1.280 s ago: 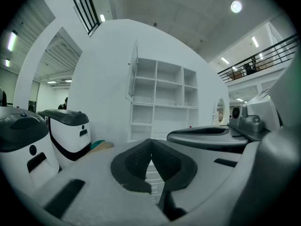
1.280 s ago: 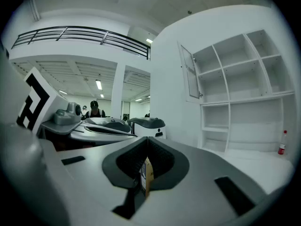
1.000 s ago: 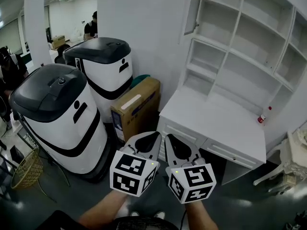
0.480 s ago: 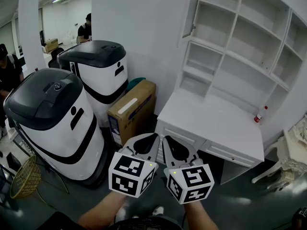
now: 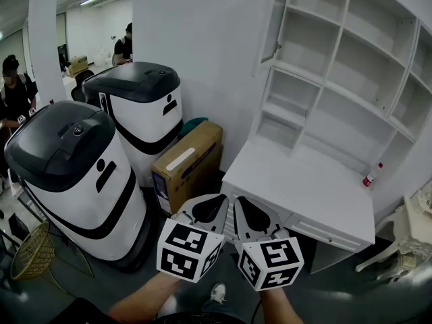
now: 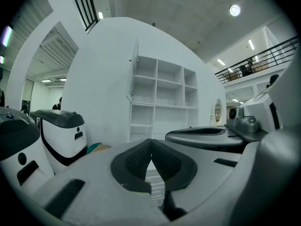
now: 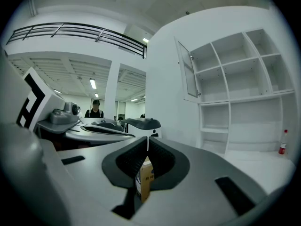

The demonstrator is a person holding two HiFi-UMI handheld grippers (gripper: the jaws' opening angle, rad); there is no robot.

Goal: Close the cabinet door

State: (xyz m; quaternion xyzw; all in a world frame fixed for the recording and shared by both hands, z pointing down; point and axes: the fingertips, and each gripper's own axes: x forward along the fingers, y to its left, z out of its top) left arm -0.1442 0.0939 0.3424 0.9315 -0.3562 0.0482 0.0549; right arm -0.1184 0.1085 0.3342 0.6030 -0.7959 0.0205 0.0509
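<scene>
While the left gripper (image 5: 217, 198) and right gripper (image 5: 237, 200) are clenched empty, the door (image 5: 273, 22) is seen ajar above the desk (image 5: 307, 177). A box (image 5: 189, 164) is set between desk and machine (image 5: 143, 103).

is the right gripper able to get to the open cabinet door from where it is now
Probably not yet: the right gripper is held low near the front of the desk, and the cabinet door hangs open high above. Nothing seems to block the way, though.
</scene>
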